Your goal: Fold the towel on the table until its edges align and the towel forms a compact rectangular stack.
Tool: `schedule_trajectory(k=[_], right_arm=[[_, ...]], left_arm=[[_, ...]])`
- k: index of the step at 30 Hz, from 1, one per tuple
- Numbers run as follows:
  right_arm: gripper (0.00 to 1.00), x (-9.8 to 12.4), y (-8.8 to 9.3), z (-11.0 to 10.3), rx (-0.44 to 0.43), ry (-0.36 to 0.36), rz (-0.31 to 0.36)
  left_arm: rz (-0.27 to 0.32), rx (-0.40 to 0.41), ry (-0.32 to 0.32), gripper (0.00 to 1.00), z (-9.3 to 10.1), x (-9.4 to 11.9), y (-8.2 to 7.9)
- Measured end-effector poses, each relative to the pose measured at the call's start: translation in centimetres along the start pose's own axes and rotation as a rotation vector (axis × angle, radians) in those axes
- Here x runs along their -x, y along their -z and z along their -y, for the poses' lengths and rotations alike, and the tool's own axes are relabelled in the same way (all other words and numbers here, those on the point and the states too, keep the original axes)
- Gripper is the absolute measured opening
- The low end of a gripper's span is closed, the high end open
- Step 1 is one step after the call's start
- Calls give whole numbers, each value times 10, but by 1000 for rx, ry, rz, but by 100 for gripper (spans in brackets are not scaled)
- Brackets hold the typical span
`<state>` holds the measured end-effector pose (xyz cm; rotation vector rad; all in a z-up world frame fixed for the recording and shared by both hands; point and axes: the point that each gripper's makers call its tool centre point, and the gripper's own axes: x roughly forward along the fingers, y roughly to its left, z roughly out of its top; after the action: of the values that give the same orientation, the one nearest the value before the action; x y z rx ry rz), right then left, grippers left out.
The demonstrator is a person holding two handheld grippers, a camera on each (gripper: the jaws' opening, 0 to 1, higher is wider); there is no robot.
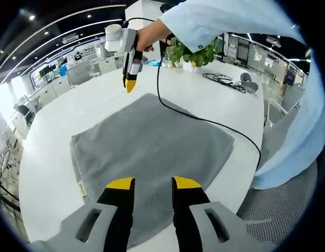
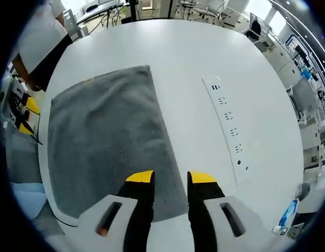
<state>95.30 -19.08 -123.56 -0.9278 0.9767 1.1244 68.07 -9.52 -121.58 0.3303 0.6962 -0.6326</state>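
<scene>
Beside towel (image 2: 107, 142), power strip (image 2: 229, 131) in right gripper view.

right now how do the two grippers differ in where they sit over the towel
The left gripper hangs over the grey towel, both tips above cloth; the right gripper straddles a towel edge, one tip over cloth, one over bare white table. In the left gripper view the right gripper points down beyond the towel's far corner. Both are yellow-tipped, open, holding nothing.
</scene>
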Motion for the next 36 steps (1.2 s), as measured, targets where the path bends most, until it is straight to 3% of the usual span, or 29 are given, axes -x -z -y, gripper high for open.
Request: schedule_trajectory(k=[9,20,29,36], right_arm=[[23,22,42,9,-11,12,0],[23,40,93,16,-32,22,-9],[23,42,110,18,-26,10,-2],[23,43,116,13,-12,2,2]], left_arm=[[19,-32,16,29,28,-16,-24],[23,-61,44,29,65,-37,-43],[12,-83,71,29,99,-54,-50],[7,-83,74,29,114,-61,-56]])
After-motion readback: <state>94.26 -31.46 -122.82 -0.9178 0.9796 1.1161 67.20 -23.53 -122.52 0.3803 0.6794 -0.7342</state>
